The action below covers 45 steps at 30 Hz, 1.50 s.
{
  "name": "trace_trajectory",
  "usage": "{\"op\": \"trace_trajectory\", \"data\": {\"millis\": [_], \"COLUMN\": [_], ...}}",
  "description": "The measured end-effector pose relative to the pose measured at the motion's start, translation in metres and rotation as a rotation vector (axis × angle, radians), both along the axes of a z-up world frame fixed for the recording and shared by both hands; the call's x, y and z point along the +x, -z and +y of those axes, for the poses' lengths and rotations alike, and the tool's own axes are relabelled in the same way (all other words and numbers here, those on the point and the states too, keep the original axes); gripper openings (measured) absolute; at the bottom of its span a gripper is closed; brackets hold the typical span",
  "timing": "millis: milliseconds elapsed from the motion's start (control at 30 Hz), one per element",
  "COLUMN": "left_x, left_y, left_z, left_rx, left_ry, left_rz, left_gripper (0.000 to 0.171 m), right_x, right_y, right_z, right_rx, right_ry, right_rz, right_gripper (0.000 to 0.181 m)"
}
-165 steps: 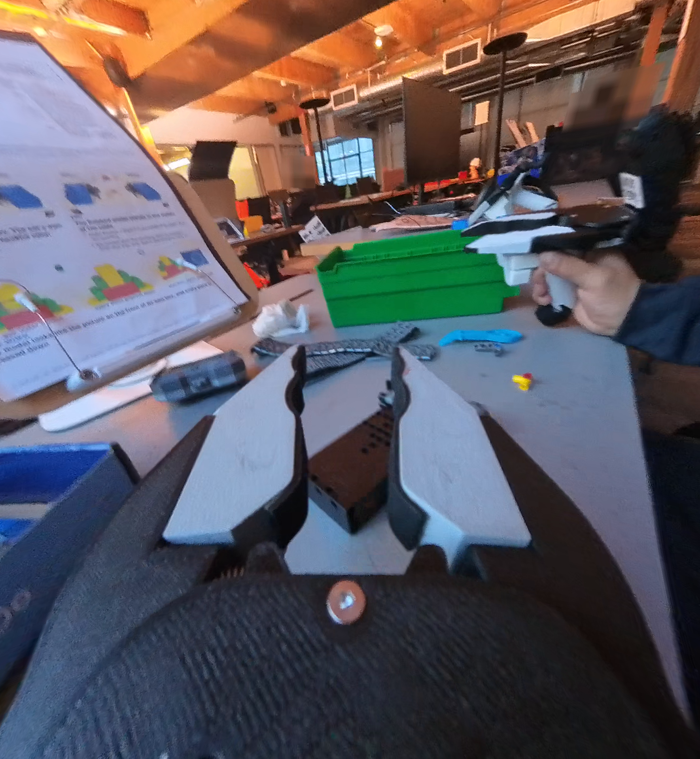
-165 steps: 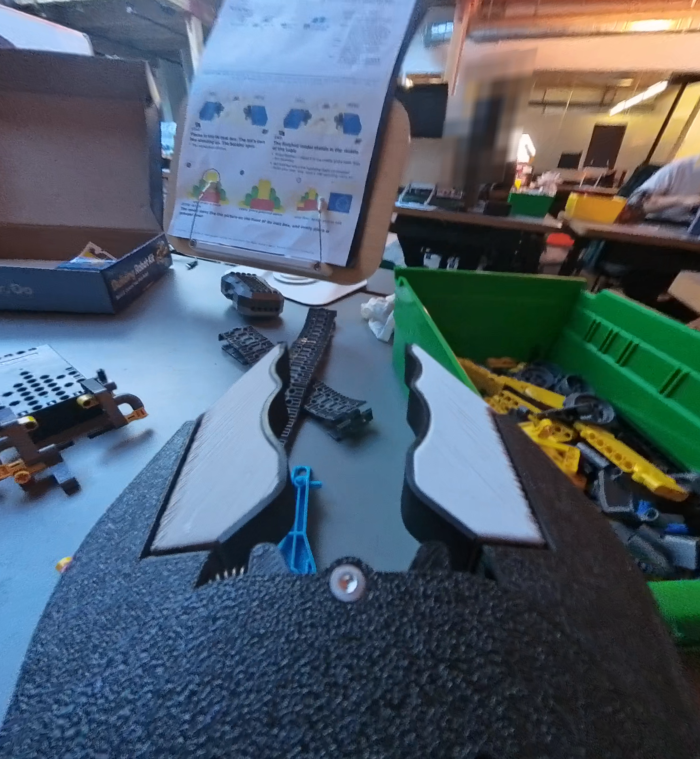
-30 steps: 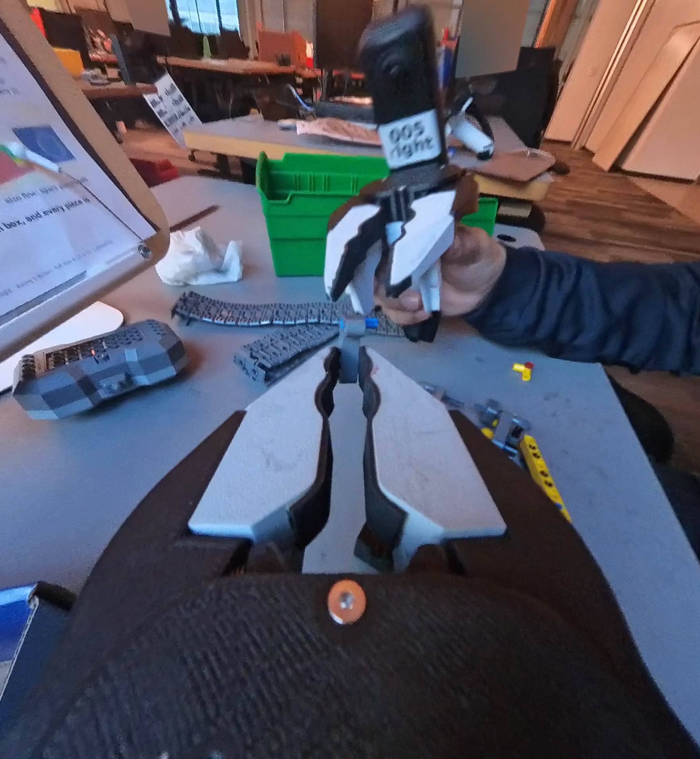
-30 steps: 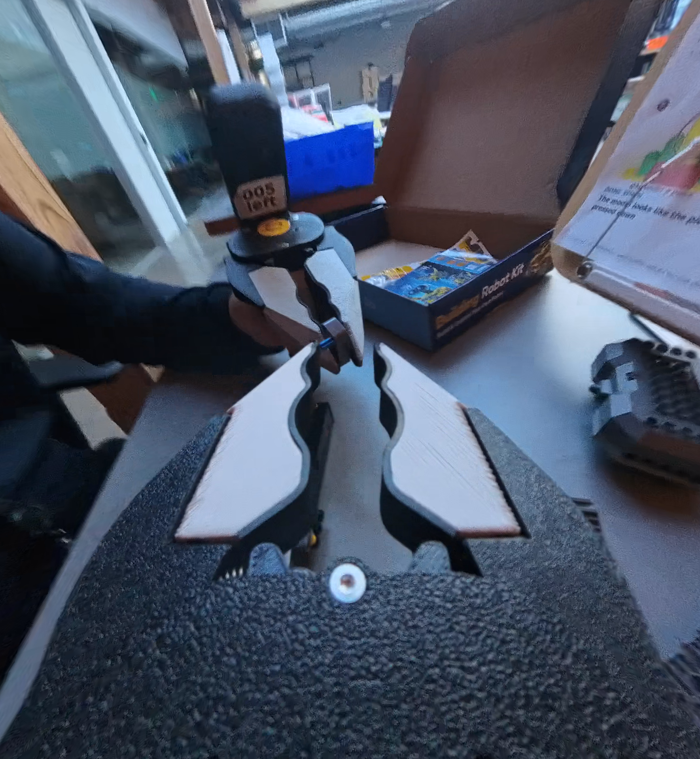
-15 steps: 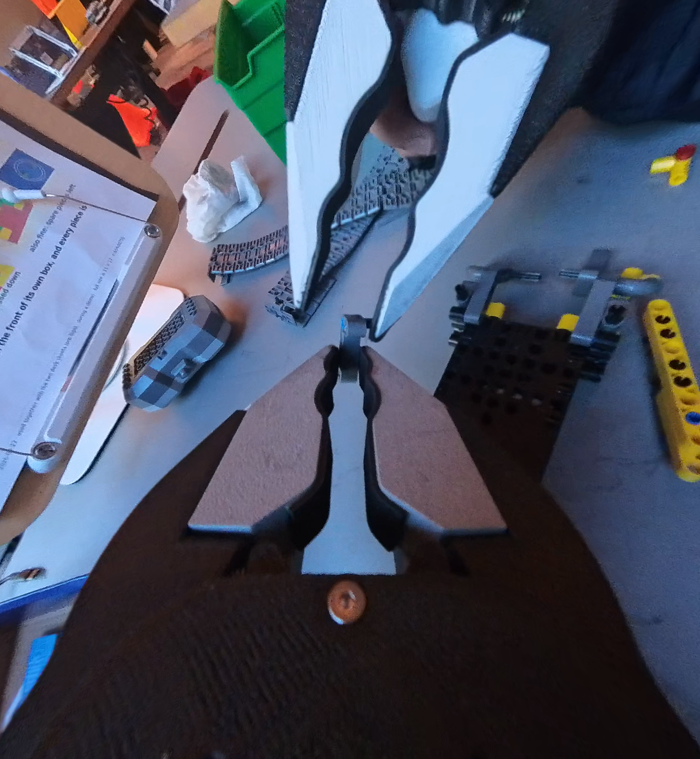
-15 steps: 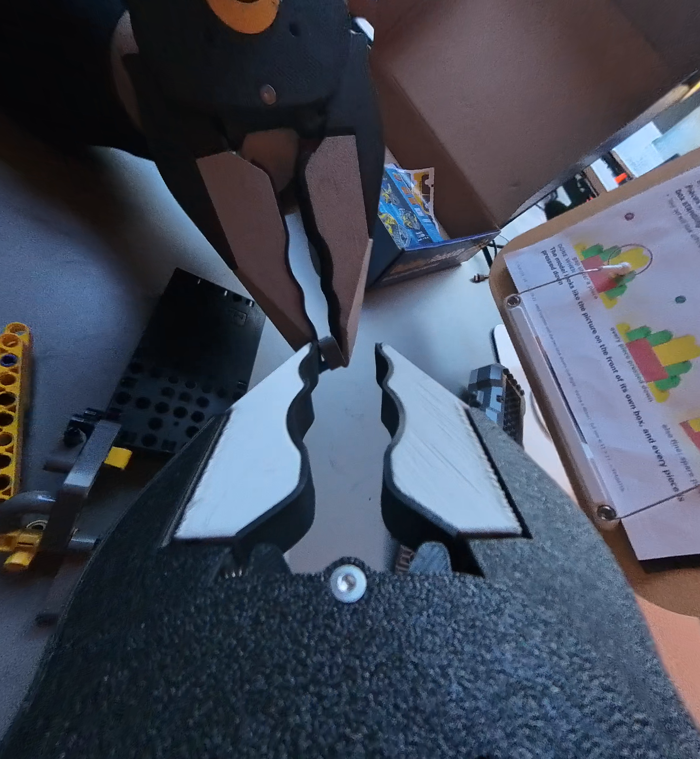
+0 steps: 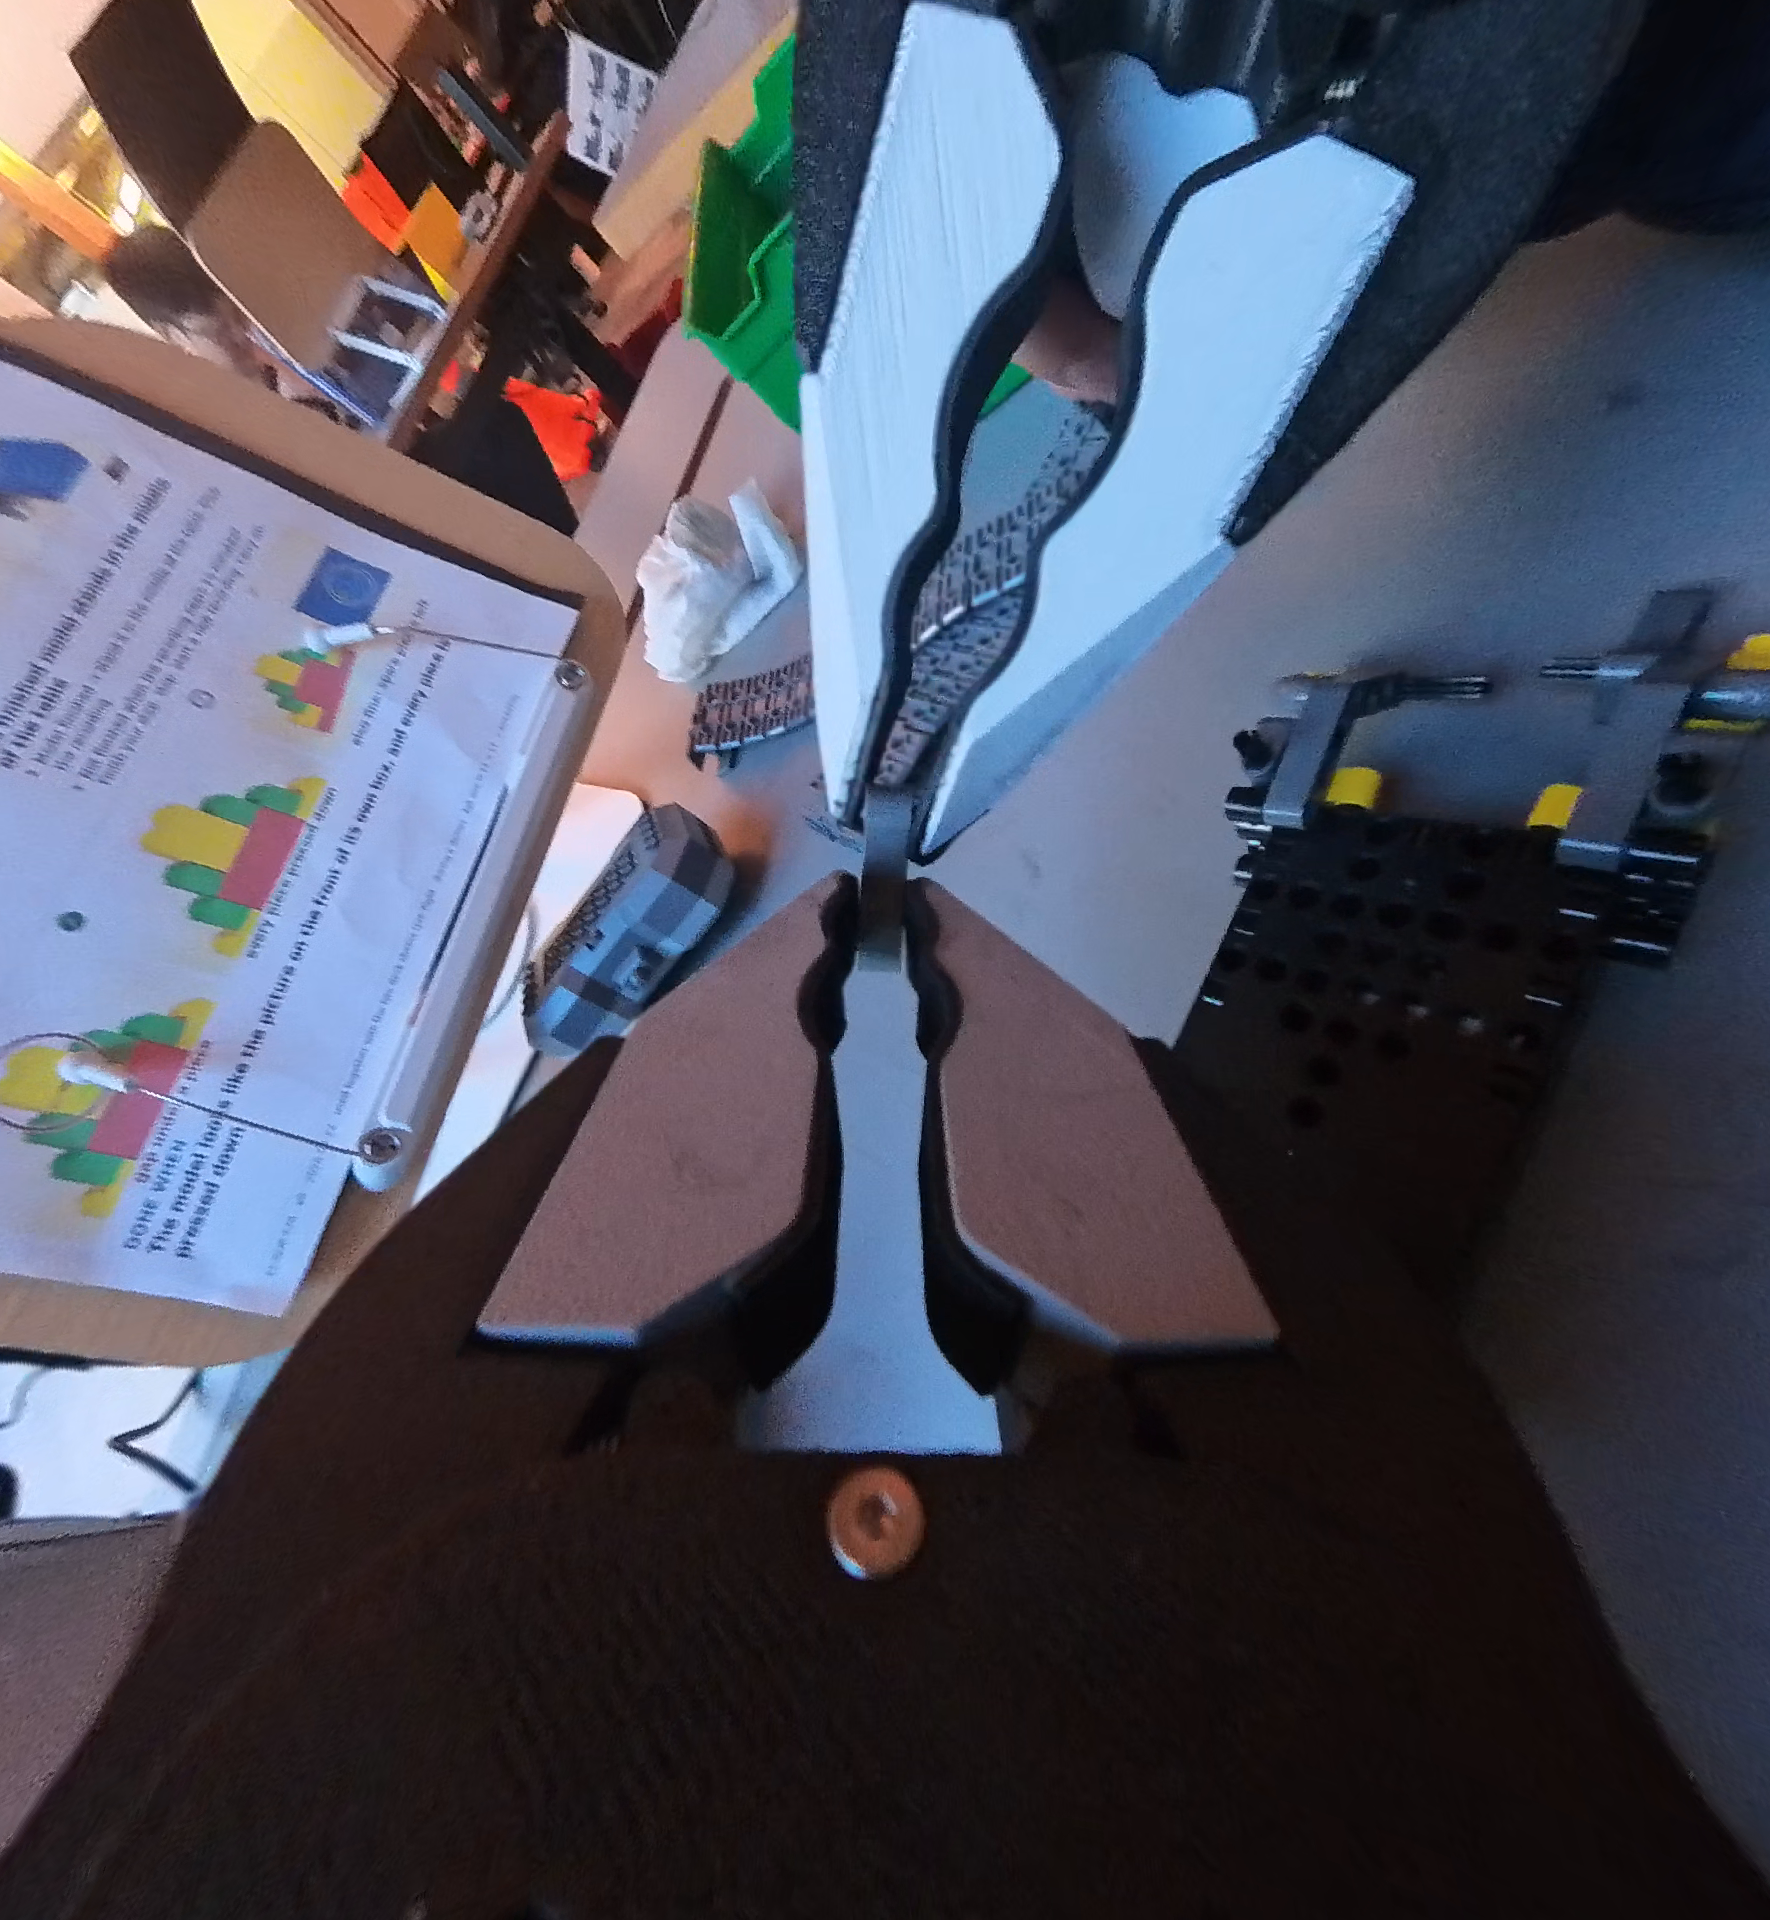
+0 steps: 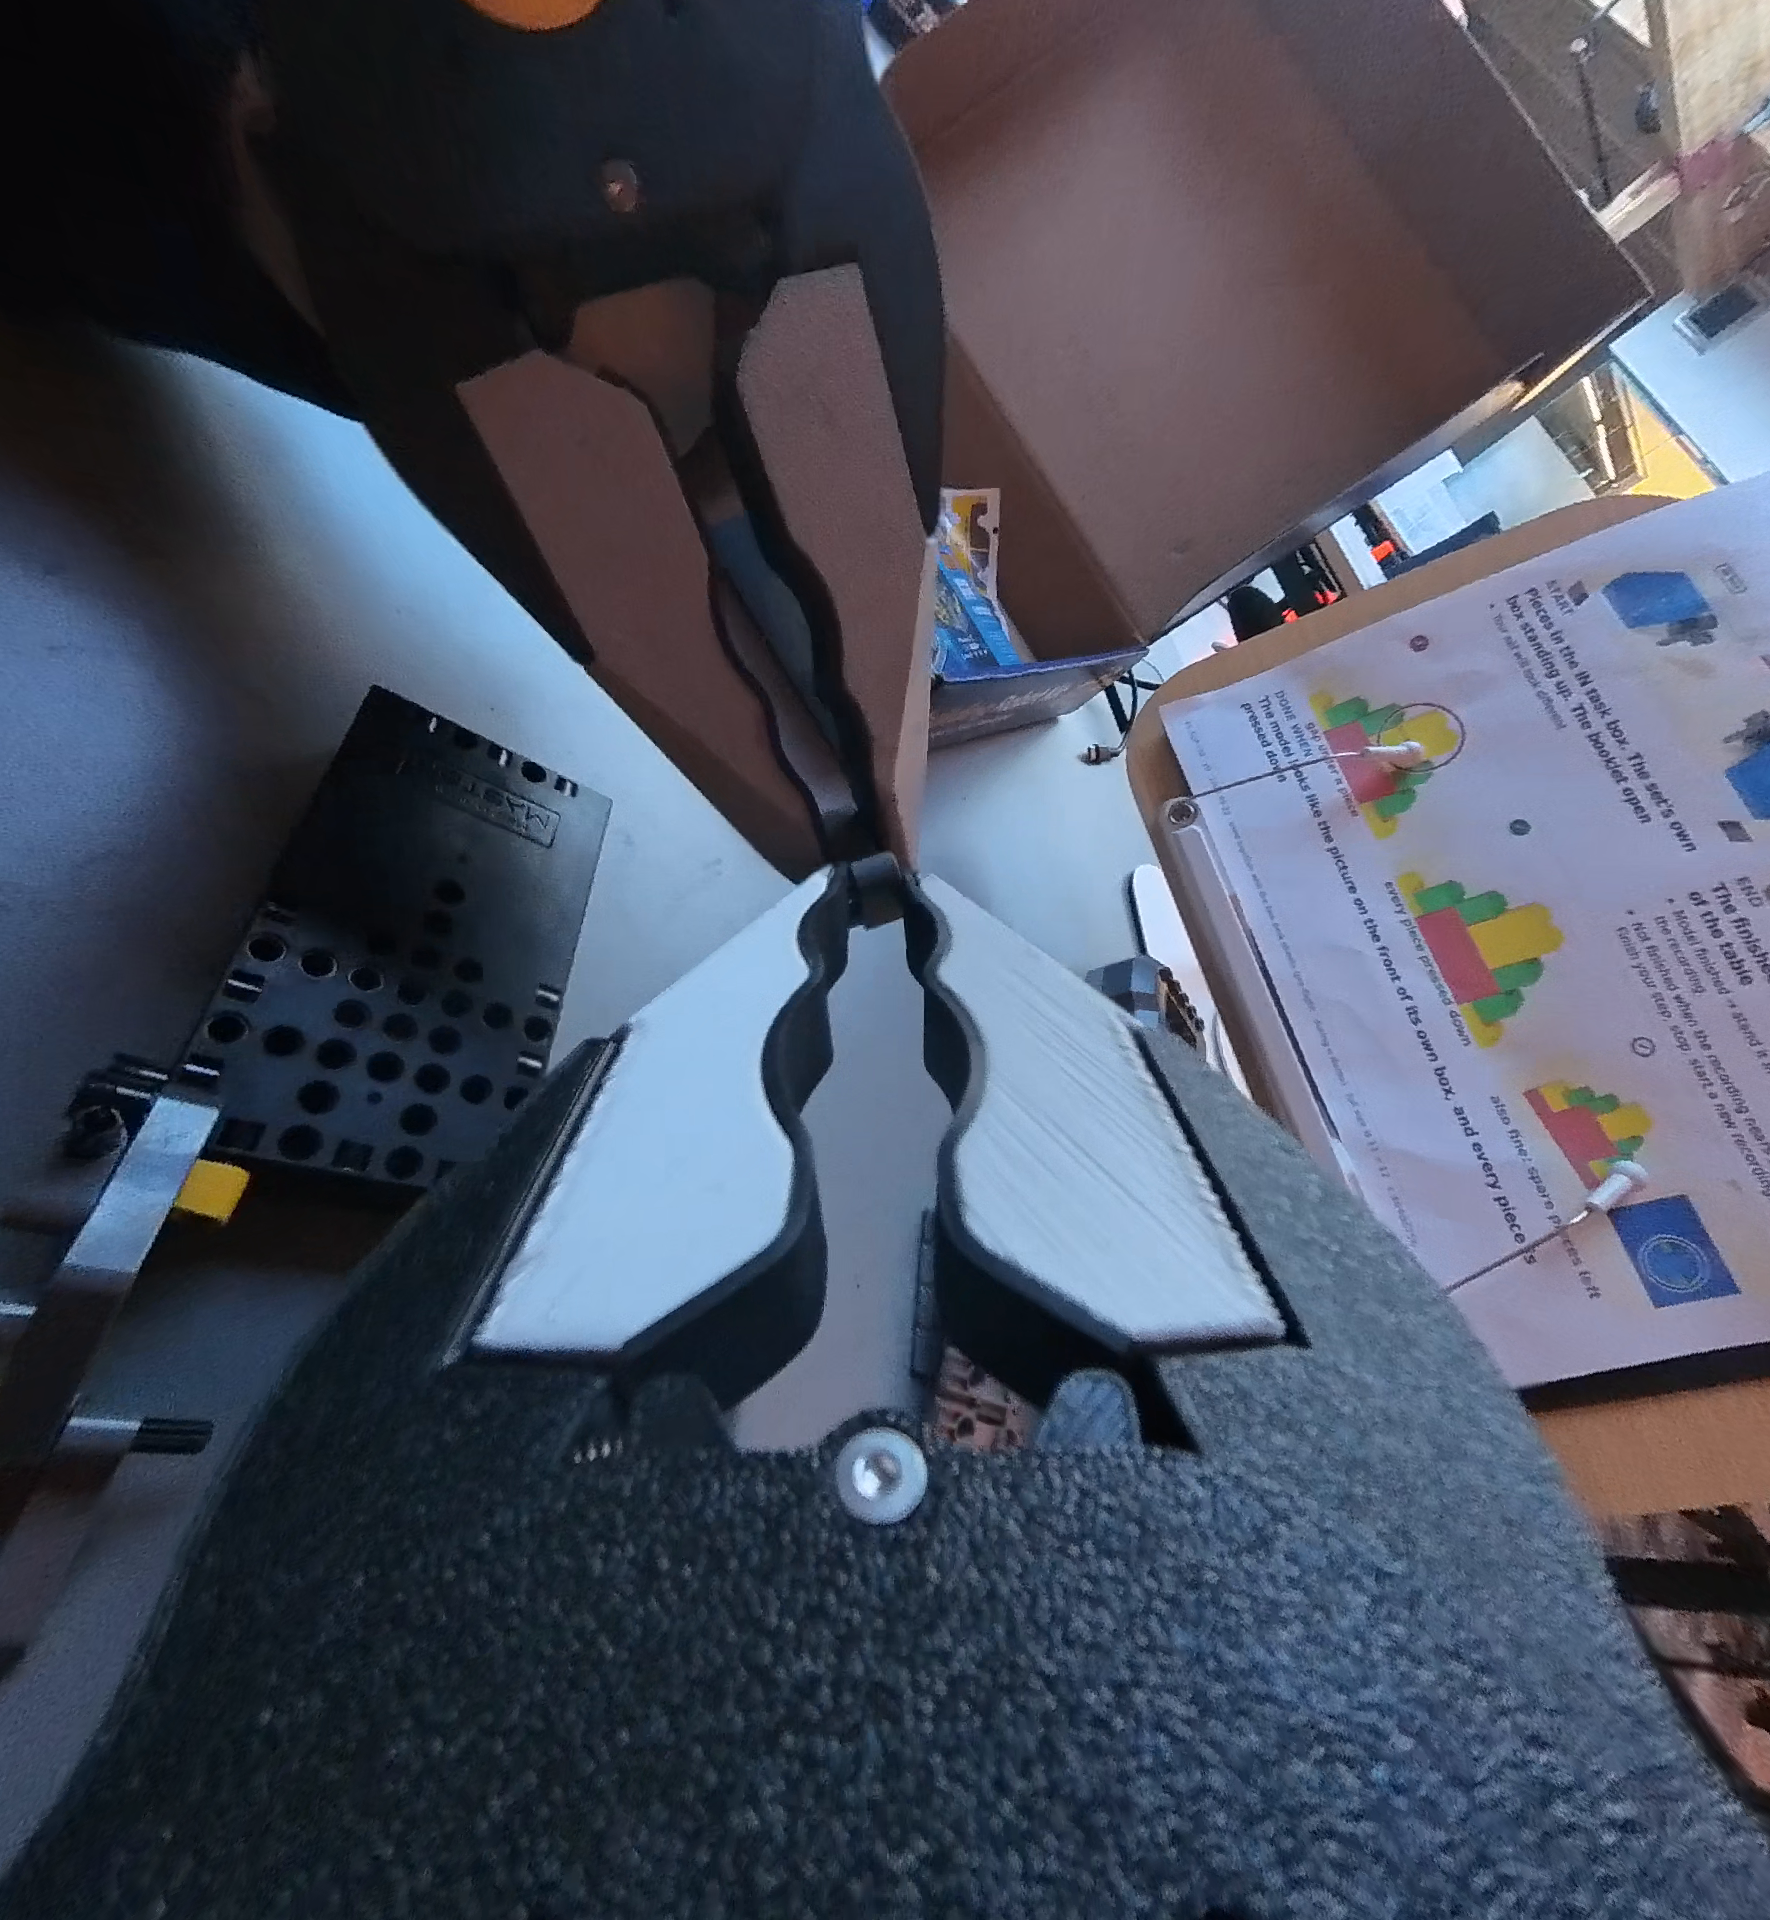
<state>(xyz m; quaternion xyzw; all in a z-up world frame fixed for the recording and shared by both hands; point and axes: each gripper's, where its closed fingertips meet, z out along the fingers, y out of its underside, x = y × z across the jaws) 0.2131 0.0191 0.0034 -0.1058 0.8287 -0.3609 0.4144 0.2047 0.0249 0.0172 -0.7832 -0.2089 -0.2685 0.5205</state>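
Grippers meet tip to tip above the black perforated plate (image 7: 1400, 997): we see the left gripper (image 7: 882, 902) clamped on a small grey connector piece (image 7: 883, 894), long axis along its fingers, the right gripper (image 8: 873, 885) pinching its far end.

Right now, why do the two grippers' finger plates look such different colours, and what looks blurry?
Left wrist view: left gripper plates shaded brown, right gripper plates sunlit white; instruction sheet blurred, edges bent by the wide lens. Right wrist view: the same contrast, and the grey beam smeared.
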Motion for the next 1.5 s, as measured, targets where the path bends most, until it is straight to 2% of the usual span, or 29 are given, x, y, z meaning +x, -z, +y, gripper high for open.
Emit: {"op": "trace_trajectory", "data": {"millis": [267,400,500,567,733,900,1200,1500], "left_x": [-0.006,-0.010,-0.018,-0.021,-0.027,-0.031,-0.038,-0.044], "left_y": [-0.007,0.002,0.014,0.021,0.020,0.018,0.014,0.015], "left_z": [-0.003,-0.001,0.000,0.003,0.001,-0.001,-0.006,-0.007], "left_rx": [0.066,0.214,0.297,0.328,0.325,0.317,0.318,0.296], "left_ry": [0.071,0.112,0.177,0.197,0.222,0.242,0.280,0.317], "left_rz": [-0.133,-0.226,-0.268,-0.277,-0.284,-0.283,-0.327,-0.291], "left_gripper": [0.007,0.006,0.006,0.006,0.006,0.005,0.006,0.006], "right_x": [-0.011,-0.016,-0.025,-0.030,-0.033,-0.033,-0.038,-0.044], "right_y": [0.000,0.013,0.019,0.021,0.021,0.022,0.024,0.026], "right_z": [-0.002,-0.008,-0.009,-0.008,-0.007,-0.008,-0.011,-0.011], "right_rx": [0.004,-0.093,-0.145,-0.168,-0.195,-0.219,-0.229,-0.229], "right_ry": [-0.070,-0.086,-0.110,-0.120,-0.107,-0.091,-0.112,-0.137], "right_rz": [0.134,0.111,0.060,0.013,-0.073,-0.106,-0.112,-0.112], "right_gripper": [0.011,0.014,0.000,0.000,0.001,0.012,0.005,0.007]}}
